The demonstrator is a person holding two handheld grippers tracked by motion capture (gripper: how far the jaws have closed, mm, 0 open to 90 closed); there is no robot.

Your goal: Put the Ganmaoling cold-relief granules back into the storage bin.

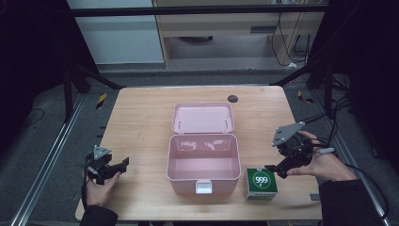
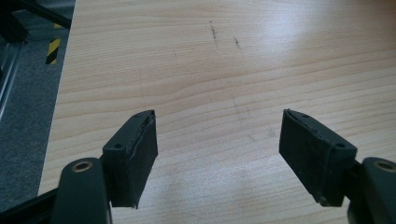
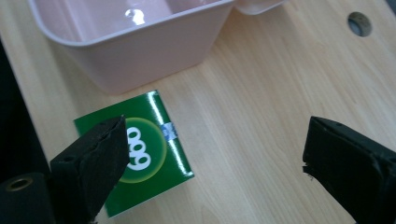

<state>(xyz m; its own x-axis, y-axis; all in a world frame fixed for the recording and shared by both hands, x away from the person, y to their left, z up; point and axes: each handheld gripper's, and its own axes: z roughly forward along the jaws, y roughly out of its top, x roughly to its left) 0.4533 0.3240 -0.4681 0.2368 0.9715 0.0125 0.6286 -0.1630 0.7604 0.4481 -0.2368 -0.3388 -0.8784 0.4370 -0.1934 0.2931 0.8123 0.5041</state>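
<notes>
I see the open pink plastic box (image 1: 202, 162) at the middle of the light wooden desk (image 1: 141, 117), the green "999" carton (image 1: 260, 184) just at its 3 o'clock, my right tongs (image 1: 277, 169) gaping beside it, my left tongs (image 1: 123, 167) spread empty at 9 o'clock.

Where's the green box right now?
In the high view the green box sits on the table's near right, just right of the open pink case, with the open right gripper beside it.

Pale pink open box (image 1: 203, 160), green carton (image 1: 260, 184) with white "999", light wood-grain table (image 1: 141, 117)
</notes>
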